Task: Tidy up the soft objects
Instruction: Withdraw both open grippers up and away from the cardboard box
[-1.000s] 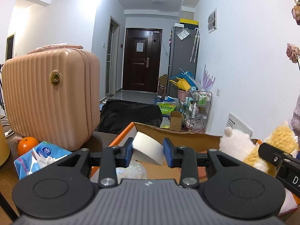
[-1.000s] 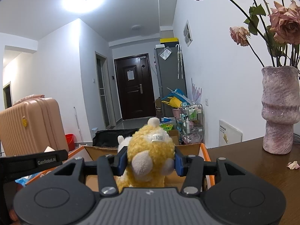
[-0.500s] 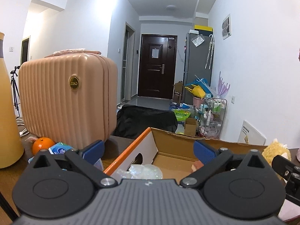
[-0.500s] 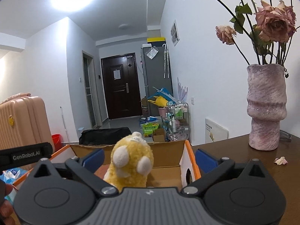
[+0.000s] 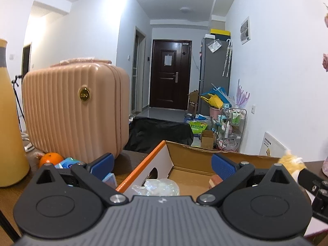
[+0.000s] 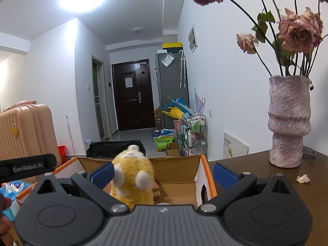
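Both claws, left (image 5: 162, 164) and right (image 6: 163, 173), have just been opening and now stand wide apart, gripping nothing. A yellow plush (image 6: 133, 181) sits in the box (image 6: 176, 169), beside a crumpled bag (image 5: 155, 187); the tissue pack (image 5: 68, 163) on the table at left perhaps remains.

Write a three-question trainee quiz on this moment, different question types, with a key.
1. True or false: the right tool is shut on the yellow plush toy.
2. Where does the plush toy sit? A) on the suitcase B) in the cardboard box C) beside the vase
3. Fill in: the fruit beside the pink suitcase is an ____.

Key: 1 false, its jaws stand wide apart; 2 B; 3 orange.
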A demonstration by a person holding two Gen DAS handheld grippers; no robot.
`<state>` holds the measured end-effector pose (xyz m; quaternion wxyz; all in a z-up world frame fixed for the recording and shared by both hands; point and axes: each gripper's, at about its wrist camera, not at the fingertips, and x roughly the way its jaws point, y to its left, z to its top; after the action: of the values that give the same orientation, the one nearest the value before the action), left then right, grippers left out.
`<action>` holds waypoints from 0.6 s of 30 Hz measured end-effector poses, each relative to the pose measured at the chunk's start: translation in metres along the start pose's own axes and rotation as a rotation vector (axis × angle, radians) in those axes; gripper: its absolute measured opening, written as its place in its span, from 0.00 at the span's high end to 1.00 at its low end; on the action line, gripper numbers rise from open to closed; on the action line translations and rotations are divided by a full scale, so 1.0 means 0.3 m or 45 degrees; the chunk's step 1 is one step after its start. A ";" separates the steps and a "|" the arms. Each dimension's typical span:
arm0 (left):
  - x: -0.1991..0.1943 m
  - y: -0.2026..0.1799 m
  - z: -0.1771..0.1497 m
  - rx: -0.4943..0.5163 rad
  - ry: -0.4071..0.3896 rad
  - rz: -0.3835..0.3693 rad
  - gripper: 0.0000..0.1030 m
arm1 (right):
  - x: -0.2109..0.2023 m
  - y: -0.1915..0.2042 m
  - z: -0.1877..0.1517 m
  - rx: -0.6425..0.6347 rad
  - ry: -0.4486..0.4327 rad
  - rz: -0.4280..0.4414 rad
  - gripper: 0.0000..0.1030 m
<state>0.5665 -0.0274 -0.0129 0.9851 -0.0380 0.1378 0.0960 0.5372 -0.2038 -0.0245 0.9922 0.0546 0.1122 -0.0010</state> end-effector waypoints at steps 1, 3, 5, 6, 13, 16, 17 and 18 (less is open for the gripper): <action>-0.010 0.000 -0.003 0.013 -0.009 0.001 0.00 | -0.008 0.000 0.000 -0.005 -0.004 -0.001 0.00; -0.038 -0.001 -0.014 0.044 -0.033 0.003 0.00 | -0.027 -0.003 0.000 -0.014 -0.009 -0.001 0.00; -0.066 0.002 -0.024 0.070 -0.051 0.000 0.00 | -0.049 -0.008 -0.003 -0.021 -0.010 -0.001 0.00; -0.080 0.003 -0.029 0.080 -0.057 -0.003 0.00 | -0.058 -0.010 -0.003 -0.025 -0.008 -0.002 0.00; -0.168 0.029 -0.061 0.113 -0.059 -0.019 0.00 | -0.144 -0.033 -0.016 -0.041 -0.004 -0.005 0.00; -0.207 0.047 -0.074 0.114 -0.052 -0.027 0.00 | -0.186 -0.039 -0.025 -0.052 -0.001 -0.008 0.00; -0.219 0.052 -0.078 0.114 -0.046 -0.030 0.00 | -0.198 -0.042 -0.028 -0.055 0.003 -0.007 0.00; -0.232 0.059 -0.082 0.111 -0.038 -0.034 0.00 | -0.208 -0.044 -0.030 -0.057 0.007 -0.007 0.00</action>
<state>0.4908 -0.0249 -0.0180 0.9889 0.0046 0.1266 0.0774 0.4740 -0.2166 -0.0206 0.9928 0.0320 0.1150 -0.0009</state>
